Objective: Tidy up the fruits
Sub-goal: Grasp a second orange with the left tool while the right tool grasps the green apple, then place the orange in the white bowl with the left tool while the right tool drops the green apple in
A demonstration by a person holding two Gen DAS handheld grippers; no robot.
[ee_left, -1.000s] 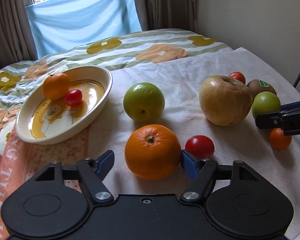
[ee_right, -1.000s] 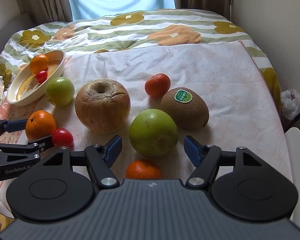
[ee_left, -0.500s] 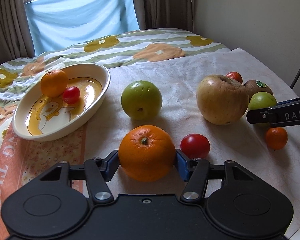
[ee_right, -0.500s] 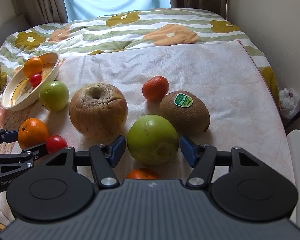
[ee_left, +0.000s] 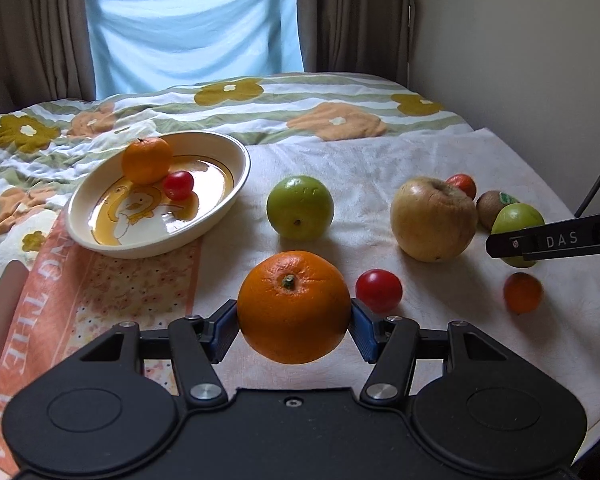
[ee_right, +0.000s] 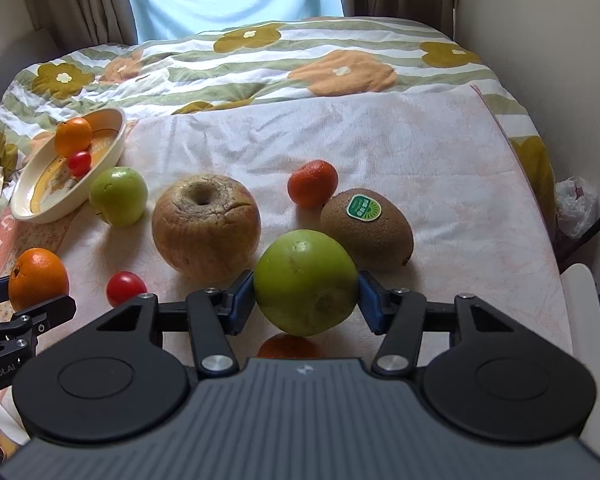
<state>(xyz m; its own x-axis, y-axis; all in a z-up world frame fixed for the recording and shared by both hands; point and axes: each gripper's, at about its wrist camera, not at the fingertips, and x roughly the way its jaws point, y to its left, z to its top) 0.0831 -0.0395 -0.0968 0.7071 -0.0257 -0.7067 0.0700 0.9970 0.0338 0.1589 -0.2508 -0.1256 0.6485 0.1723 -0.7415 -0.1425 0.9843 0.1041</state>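
Fruits lie spread over a white cloth (ee_right: 380,140) on the bed. The left tool (ee_left: 294,326), its jaws just closed, clamps the large orange (ee_left: 294,306); the right tool (ee_right: 306,302), jaws likewise just closing, pinches a green apple (ee_right: 306,282). Near them sit a cherry tomato (ee_left: 379,290), a wrinkled apple (ee_right: 206,228) and a kiwi (ee_right: 366,224). Further left, the bowl (ee_left: 220,216) holds a small orange (ee_left: 147,159) and a tomato (ee_left: 178,185).

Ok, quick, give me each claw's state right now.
Left claw: closed on the big orange, held clear of the cloth.
Right claw: has just been closing, pads now pressed on the green apple.
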